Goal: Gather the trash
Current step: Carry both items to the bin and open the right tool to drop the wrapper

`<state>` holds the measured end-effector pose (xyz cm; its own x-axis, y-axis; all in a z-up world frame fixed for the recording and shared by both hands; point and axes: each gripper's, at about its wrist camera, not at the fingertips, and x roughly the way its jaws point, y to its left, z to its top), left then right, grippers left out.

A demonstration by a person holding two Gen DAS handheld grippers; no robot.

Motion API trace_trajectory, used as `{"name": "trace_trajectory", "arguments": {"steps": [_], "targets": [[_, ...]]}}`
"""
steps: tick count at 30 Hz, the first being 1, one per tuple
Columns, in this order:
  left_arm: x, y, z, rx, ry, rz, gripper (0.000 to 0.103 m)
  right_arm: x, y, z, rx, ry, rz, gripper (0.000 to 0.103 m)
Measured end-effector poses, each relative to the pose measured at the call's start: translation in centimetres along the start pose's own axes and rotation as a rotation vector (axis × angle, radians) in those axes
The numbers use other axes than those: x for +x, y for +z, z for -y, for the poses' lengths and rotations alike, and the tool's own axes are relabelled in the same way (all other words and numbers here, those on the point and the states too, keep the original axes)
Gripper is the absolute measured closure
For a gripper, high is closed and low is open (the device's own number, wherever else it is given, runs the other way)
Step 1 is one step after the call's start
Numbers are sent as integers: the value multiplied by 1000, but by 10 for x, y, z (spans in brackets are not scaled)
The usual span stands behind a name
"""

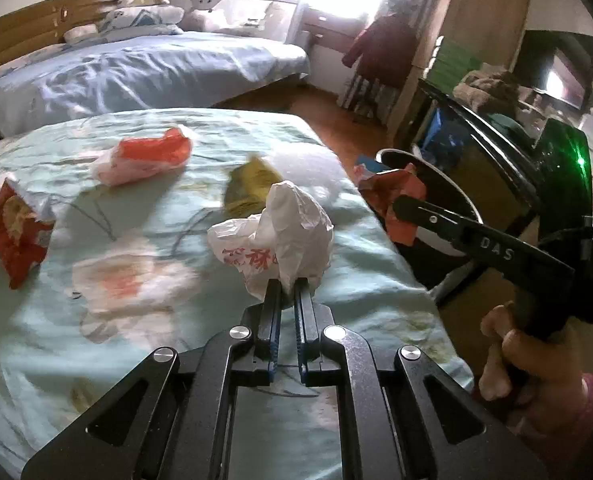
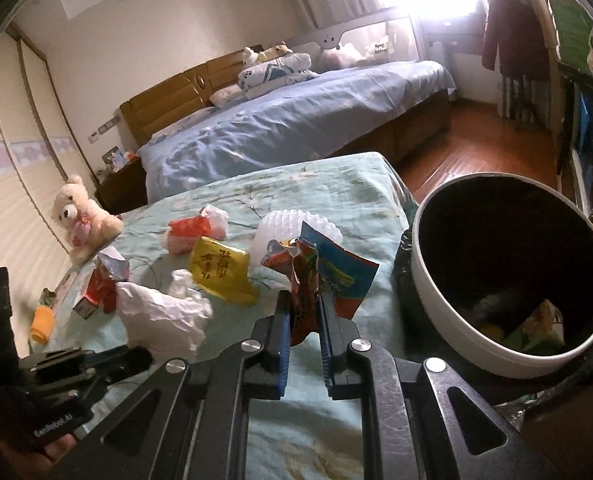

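- Beside the bin [image 2: 424, 280], at the near edge of the table [image 2: 348, 196]: my right tool [image 2: 302, 312] is narrow, clamped on a crumpled orange-red snack wrapper [image 2: 302, 280] held upright, level with the rim but not yet over the opening.
- My left tool [image 1: 286, 294] is nearly closed, pinching a white plastic bag [image 1: 292, 236] that sits on the table, left of the bin.
- Bin already holds a few pieces at the bottom.
- Step in hand, as I judge it: carry the wrapper over the dark opening, past the white rim, and only then release.
- Keep the left grip firm so the light bag does not slip.
- A yellow packet [image 2: 220, 276] and a red-white bag [image 2: 194, 232] are left on the table, farther from the bin.
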<state>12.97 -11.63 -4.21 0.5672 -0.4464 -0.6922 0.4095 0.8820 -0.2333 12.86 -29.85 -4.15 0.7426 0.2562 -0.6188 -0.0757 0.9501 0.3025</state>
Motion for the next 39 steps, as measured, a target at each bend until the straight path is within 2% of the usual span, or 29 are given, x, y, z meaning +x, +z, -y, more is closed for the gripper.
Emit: {"name": "trace_trajectory", "arguments": {"steps": [23,39], "targets": [[41,29,73,131,-87,-26,97,-53,-5,72,97,-129,72,90],[68,57,111,191,-109,-40,97,-61,-4,106,133,-191,84,90]]}}
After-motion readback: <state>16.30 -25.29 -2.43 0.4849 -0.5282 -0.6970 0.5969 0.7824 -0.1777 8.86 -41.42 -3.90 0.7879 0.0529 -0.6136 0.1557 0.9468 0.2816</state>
